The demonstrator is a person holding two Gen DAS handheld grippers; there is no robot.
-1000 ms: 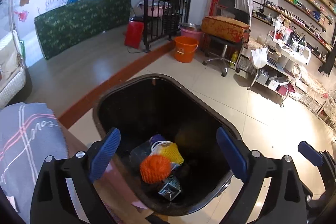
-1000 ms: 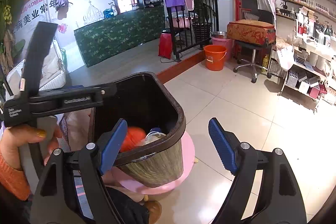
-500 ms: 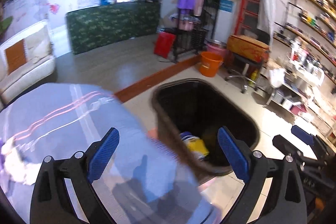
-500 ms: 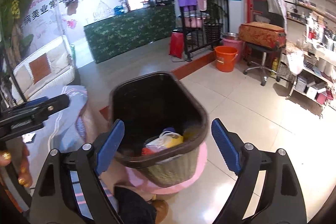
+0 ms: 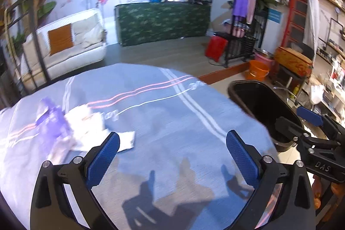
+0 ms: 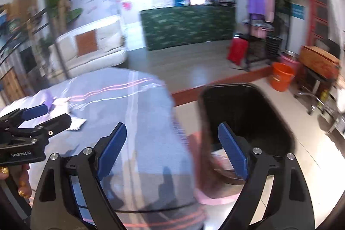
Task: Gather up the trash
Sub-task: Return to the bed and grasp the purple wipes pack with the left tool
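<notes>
Left tongs spread wide and opening, nothing between the blue ribbed pads, over the round tabletop with grey-blue striped cloth. Right tongs also spread, jaws opening, empty, over that tabletop's right edge, right pad in front of the bin.

Trash on the tabletop: crumpled white paper wrappers lie left of the left tongs, one white piece just past its left pad. A blurred purple wrapper touches the white ones on their left side. In the right wrist view the same white scraps sit beside the left tongs' tip; a hand grips that tool low at left.

Black plastic trash bin with wood-pattern outside stands off the tabletop's right edge, open mouth up, on a pink round base. Contents too blurred to tell.

Beyond the tabletop: orange bucket past the bin, green patterned counter, white sofa with an orange cushion far left.
</notes>
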